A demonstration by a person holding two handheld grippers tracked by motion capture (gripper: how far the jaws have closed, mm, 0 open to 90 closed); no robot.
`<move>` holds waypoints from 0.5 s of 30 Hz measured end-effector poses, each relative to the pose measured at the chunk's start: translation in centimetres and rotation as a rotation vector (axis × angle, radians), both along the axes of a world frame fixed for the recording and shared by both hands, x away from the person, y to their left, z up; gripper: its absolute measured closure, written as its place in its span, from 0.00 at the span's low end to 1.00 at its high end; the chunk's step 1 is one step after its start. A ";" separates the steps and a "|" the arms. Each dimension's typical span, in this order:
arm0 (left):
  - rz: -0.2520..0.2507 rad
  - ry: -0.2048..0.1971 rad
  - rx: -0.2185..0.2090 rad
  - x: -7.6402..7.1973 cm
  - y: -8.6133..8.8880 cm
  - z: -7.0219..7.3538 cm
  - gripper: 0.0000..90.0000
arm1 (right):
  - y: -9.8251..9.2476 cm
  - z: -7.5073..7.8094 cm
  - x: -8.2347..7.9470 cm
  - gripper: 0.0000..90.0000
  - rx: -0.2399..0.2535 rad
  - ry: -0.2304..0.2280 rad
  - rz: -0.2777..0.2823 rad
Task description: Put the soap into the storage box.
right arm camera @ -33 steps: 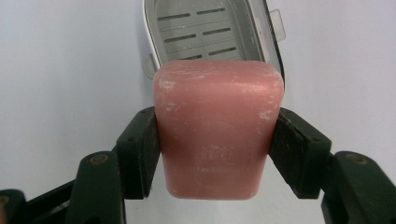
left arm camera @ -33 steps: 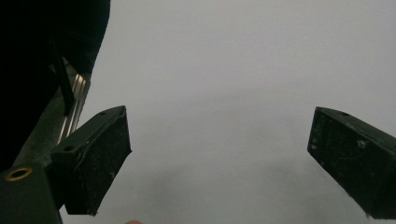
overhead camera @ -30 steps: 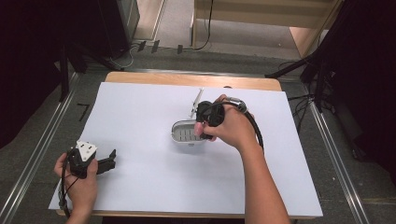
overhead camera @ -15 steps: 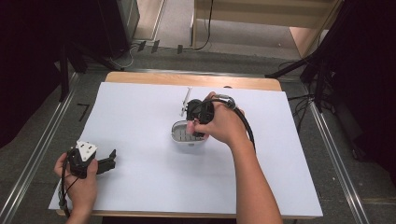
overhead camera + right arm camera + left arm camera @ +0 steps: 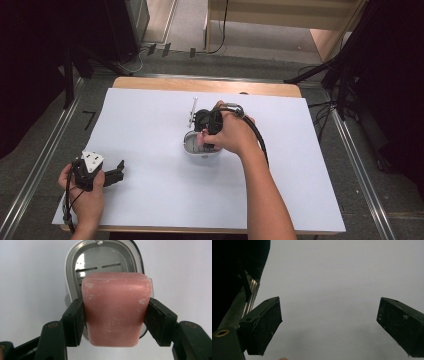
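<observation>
The right gripper (image 5: pixel 116 315) clamps a pink bar of soap (image 5: pixel 116 310) by its two side faces, right over the soap dish (image 5: pixel 72 267) near the middle of the table (image 5: pixel 150 115). The bar looks smooth and rounded, so it may slip or tilt and land across the grey oval rim instead of on the slotted metal insert. The left gripper (image 5: pixel 329 325), jaws wide apart and holding nothing, sits at the near left corner.

faint embossed mark on pink soap bar (image 5: pixel 117 312) (letters unreadable), no other text
</observation>
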State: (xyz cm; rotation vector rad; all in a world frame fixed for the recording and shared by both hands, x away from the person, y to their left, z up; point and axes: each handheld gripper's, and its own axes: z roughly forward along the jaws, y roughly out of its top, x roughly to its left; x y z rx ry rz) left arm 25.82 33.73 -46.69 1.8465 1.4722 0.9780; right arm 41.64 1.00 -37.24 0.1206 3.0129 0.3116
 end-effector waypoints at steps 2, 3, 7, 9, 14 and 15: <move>0.000 -0.001 -0.002 0.0 0.0 0.0 0.07 | 0.2 -0.4 0.1 0.43 -0.013 0.002 0.008; 0.000 -0.001 -0.002 0.0 0.0 0.0 0.07 | 0.3 -0.5 0.1 0.43 -0.017 0.011 0.002; 0.000 0.000 -0.004 0.0 0.0 0.0 0.07 | 0.5 -0.8 0.2 0.43 -0.012 0.020 0.004; 0.000 0.002 -0.005 0.0 0.1 0.0 0.07 | 0.4 -0.8 0.3 0.43 -0.008 0.036 -0.003; 0.001 0.002 -0.009 0.0 0.1 0.0 0.07 | 0.1 -1.3 0.1 0.44 0.032 0.049 -0.025; 0.001 0.002 -0.009 0.0 0.1 0.0 0.07 | -0.2 -1.2 0.1 0.43 0.052 0.049 -0.039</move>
